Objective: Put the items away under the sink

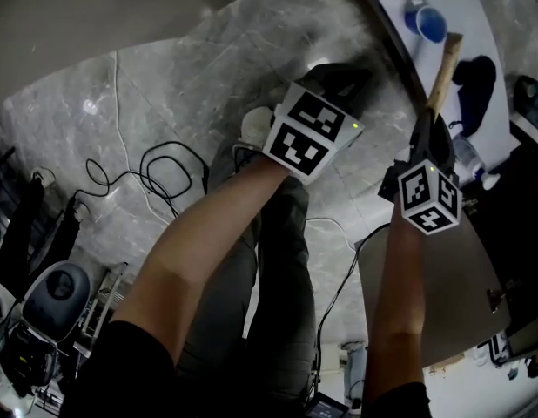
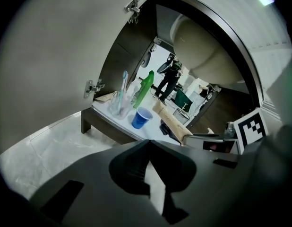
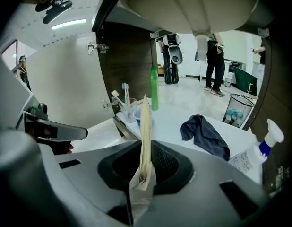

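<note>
My right gripper (image 3: 144,148) has its jaws pinched on the lower end of a long tan packet (image 3: 145,122). The packet stands edge-on up the centre of the right gripper view, and I judge it is the item I am putting away. My left gripper (image 2: 148,144) has its jaws together with nothing between them, low in the middle of its own view, outside the cabinet.

To do this well, I would bring the packet in low under the sink bowl (image 3: 193,4) at the top of the frame, free end first. I would lay it on the bare white tabletop (image 3: 176,112) in the middle. That patch lies between the blue cup (image 2: 141,117) and green bottle (image 3: 154,86) on the left and the dark cloth (image 3: 205,134) on the right. The packet looks thin and may sag or swing, so I would steer it wide of the clear cup of toothbrushes (image 2: 118,103), which looks easy to tip. I would open the jaws only once the packet lies flat.

Seen edge-on, I cannot tell what the packet is. In the right gripper view it nearly hides the blue cup. The spray bottle (image 3: 259,150) at lower right is partly cut off by the dark rim. The head view crops most of the cabinet at its upper right. The back seems to open onto a room with people standing, so I cannot judge the tabletop's depth.
</note>
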The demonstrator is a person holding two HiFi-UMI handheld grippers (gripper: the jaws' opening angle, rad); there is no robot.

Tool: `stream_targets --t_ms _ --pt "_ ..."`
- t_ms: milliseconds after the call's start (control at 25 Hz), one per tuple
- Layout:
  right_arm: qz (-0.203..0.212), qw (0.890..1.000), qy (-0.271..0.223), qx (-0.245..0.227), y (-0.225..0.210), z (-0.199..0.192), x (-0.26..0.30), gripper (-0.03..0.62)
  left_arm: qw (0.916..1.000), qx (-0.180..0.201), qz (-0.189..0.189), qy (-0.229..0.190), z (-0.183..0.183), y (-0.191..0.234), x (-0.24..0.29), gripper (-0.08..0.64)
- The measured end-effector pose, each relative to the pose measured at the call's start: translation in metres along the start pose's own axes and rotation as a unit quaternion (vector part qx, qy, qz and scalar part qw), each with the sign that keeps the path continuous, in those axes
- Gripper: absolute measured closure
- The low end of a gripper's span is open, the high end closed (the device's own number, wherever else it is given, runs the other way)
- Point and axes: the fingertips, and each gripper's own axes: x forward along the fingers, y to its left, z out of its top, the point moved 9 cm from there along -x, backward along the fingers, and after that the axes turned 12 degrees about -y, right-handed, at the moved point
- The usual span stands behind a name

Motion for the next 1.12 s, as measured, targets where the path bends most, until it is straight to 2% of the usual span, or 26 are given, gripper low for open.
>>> stream_targets --t_ms 360,560,680,800,960,1120 --pt "-0.033 0.999 0.009 0.007 -0.031 -0.008 0.046 0.523 0.9998 0.016 0.001 -0.006 -0.004 0.009 0.045 0.552" --pt "-0.035 0.999 0.007 0.004 -0.041 -0.002 0.075 0.523 0.9993 0.035 -0.015 0.008 -0.009 0.011 0.072 0.552" --pt "-0.035 0.999 0.005 0.003 -0.044 0.001 0.089 0.522 0.9989 0.046 -0.013 0.001 -0.006 0.018 0.084 0.552" --pt "-0.042 0.999 0.005 0.012 -0.047 0.001 0.100 0.522 0.9992 0.040 0.002 -0.007 -0.005 0.027 0.093 0.552" --pt "-0.038 0.999 0.006 0.000 -0.045 0.002 0.112 0.522 0.9992 0.038 0.010 0.006 -0.012 0.033 0.106 0.552" --pt "-0.048 0.999 0.003 0.013 -0.045 0.002 0.122 0.522 0.9995 0.025 0.017 -0.012 -0.012 0.040 0.113 0.552"
